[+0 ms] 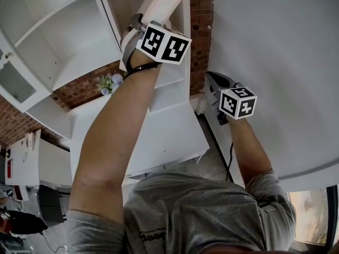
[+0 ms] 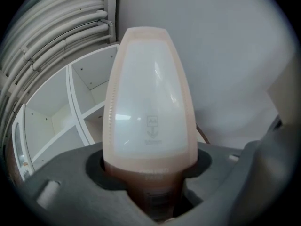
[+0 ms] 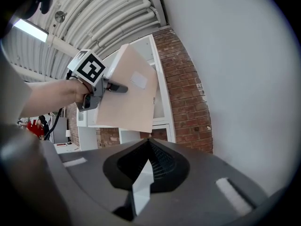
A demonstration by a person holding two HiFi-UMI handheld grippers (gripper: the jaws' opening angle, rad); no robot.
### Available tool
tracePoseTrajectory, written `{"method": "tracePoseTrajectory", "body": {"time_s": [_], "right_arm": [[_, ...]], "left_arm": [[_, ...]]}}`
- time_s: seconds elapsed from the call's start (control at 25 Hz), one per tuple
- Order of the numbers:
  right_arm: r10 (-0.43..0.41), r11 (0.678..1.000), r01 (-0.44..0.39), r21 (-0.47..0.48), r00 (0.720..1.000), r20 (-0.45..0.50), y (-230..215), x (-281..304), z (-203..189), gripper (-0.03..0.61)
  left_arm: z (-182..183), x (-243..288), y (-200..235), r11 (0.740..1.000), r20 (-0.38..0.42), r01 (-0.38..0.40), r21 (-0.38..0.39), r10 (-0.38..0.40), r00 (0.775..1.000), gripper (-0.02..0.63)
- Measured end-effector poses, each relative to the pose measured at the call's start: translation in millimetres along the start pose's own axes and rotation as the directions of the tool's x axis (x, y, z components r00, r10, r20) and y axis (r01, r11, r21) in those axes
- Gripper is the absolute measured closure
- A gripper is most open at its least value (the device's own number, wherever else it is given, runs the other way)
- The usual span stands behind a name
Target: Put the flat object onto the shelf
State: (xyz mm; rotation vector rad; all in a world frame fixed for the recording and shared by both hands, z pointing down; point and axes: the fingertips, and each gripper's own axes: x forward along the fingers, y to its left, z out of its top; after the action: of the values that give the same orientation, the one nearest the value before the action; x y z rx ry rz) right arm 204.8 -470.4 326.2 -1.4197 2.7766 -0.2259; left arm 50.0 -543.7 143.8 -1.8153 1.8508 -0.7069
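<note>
Left gripper [image 2: 150, 171] clamps the flat object [image 2: 149, 93] by its near edge, centre frame; probably light, stiff, slippery. Right gripper [image 3: 146, 142] closed, empty.

Person's left arm [image 1: 112, 136] reaches up and forward, the left gripper [image 1: 136, 26] held level with its jaws clamped on the near end of a flat beige panel [image 2: 149, 98]. The right arm [image 1: 248, 152] extends lower, the right gripper [image 3: 146, 144] level, jaws together, holding nothing.
</note>
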Motion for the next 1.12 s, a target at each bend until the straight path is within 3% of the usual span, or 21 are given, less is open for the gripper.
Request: {"method": "tracePoseTrajectory", "body": {"time_s": [0.24, 0.48, 0.92, 1.12], "right_arm": [[0.020, 1.000, -0.020, 0.009, 1.000, -0.008, 2.3, 9.1, -4.0, 0.569], [0.058, 0.998, -0.057, 0.014, 0.998, -0.021, 20.3, 16.5, -9.1, 0.569], [0.103, 0.995, -0.103, 0.015, 0.995, -0.007, 50.8, 7.4, -8.4, 0.569], [0.102, 0.995, -0.102, 0.024, 0.995, -0.001, 48.8, 2.4, -11.6, 0.569]], "left_arm": [[3.6, -7.2, -5.4, 0.997, -0.014, 0.068, -0.022, -0.068, 0.998, 0.316], [10.3, -31.3, 3.7, 0.997, 0.006, 0.063, -0.043, -0.063, 0.998, 0.318], [23.0, -75.9, 5.4, 0.996, 0.044, 0.045, 0.079, -0.048, 0.998, 0.327], [28.4, -80.1, 19.3, 0.997, 0.071, -0.004, 0.075, -0.002, 0.997, 0.330]]}}
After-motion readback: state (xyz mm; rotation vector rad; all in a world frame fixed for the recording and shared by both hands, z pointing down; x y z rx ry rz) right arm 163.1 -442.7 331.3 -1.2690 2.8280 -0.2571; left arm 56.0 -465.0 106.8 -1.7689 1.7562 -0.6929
